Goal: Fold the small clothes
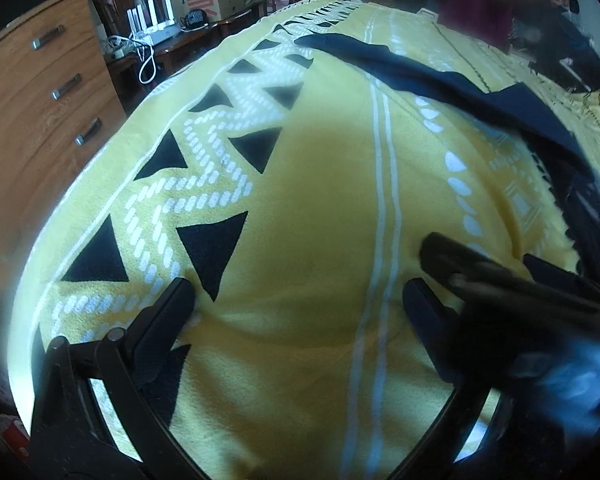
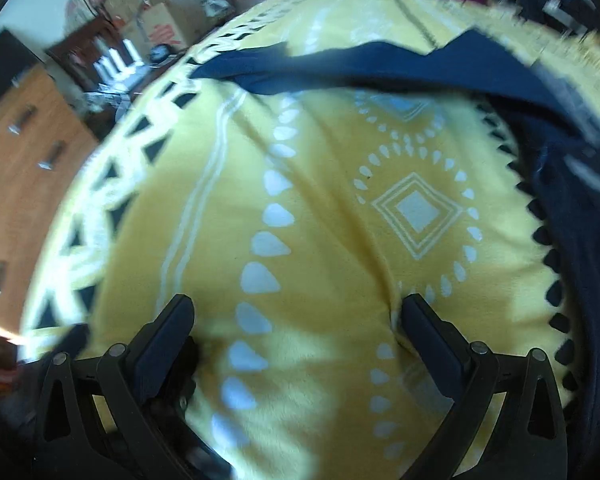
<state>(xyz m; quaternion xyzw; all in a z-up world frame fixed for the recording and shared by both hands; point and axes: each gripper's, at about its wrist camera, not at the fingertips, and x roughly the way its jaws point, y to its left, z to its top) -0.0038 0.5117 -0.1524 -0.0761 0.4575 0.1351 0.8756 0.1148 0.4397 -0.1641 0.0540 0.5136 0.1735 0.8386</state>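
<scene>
navy garment (image 2: 380, 66) rumpled across yellow patterned blanket (image 2: 332, 240)

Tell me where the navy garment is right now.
The navy garment lies across the far part of the yellow patterned blanket, running toward the right edge in both wrist views, ahead of both open grippers.

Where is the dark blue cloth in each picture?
Left wrist view: the dark blue cloth lies across the upper right, on the yellow blanket.
Right wrist view: the cloth stretches across the top, then down the right side.
Shared landmark: the wooden drawers at left.
</scene>
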